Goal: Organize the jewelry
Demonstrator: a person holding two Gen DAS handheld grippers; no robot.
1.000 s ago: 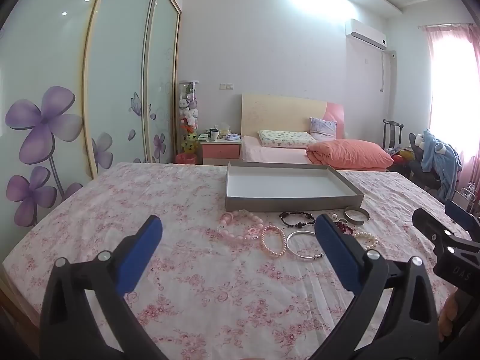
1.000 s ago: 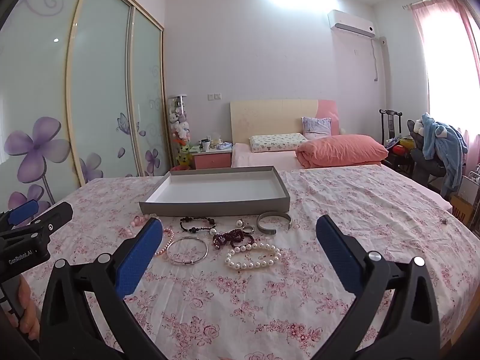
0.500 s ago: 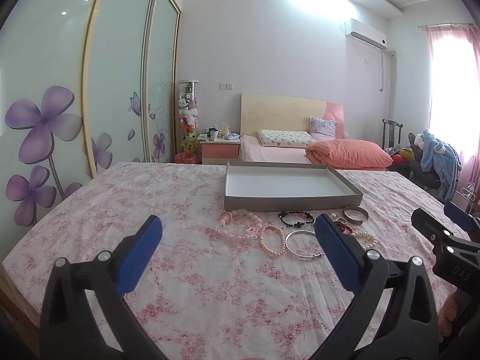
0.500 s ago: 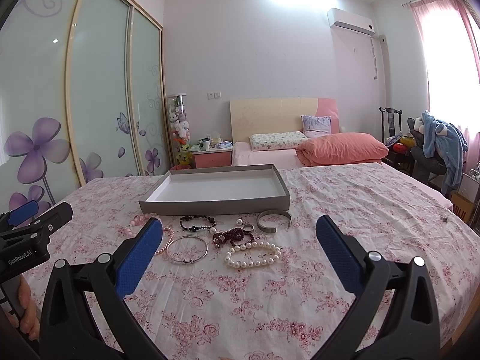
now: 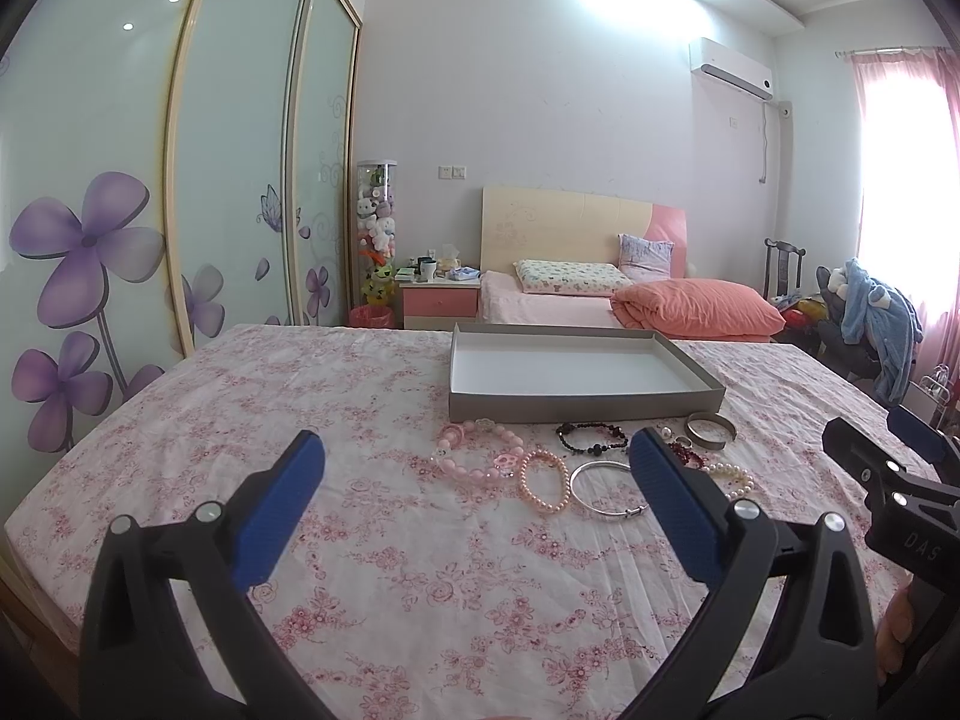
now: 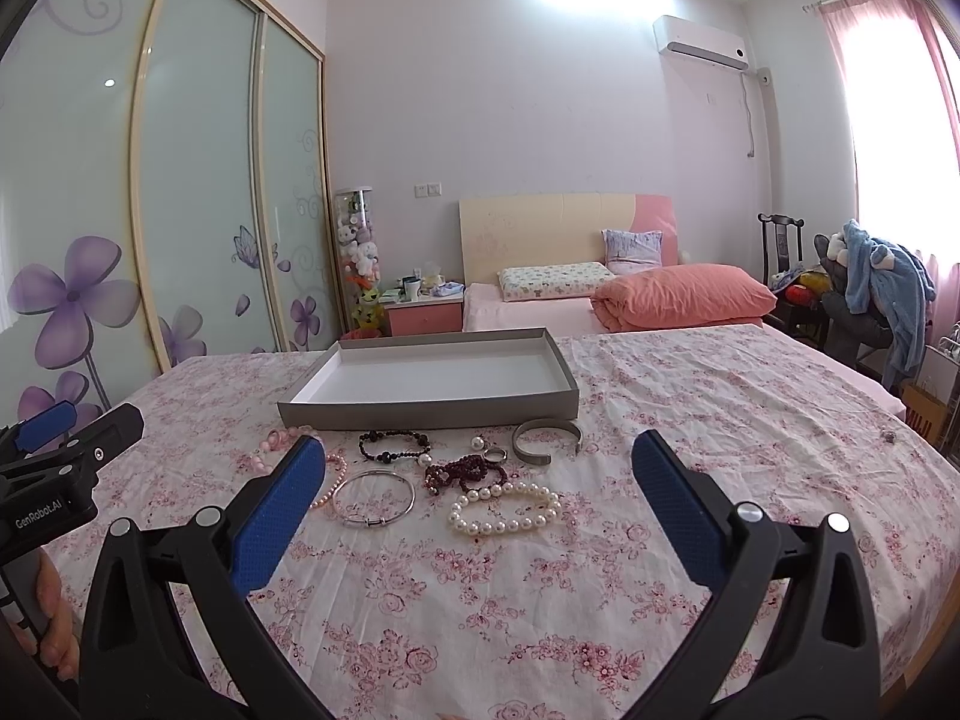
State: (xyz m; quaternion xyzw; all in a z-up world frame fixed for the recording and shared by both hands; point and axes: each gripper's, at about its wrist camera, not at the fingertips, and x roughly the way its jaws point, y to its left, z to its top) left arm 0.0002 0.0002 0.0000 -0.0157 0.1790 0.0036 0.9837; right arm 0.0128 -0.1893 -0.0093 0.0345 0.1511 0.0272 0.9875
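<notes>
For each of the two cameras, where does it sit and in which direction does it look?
Left wrist: on the left gripper, facing the grey tray and pink bead bracelet; its open blue fingers show.
Right wrist: on the right gripper, facing the white pearl bracelet; its open fingers and a hand show.
Shared: tray, silver bangle, each other's gripper.

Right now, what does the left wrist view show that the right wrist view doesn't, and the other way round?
Only the left wrist view shows the chunky pink bead bracelet whole; the right gripper stands at its edge, jaws apart.

Only the right wrist view shows the white pearl bracelet and dark red bead strand unblocked, plus the left gripper, jaws apart.

Both show the empty grey tray, silver bangle, black bead bracelet, open metal cuff, floral bedspread.
</notes>
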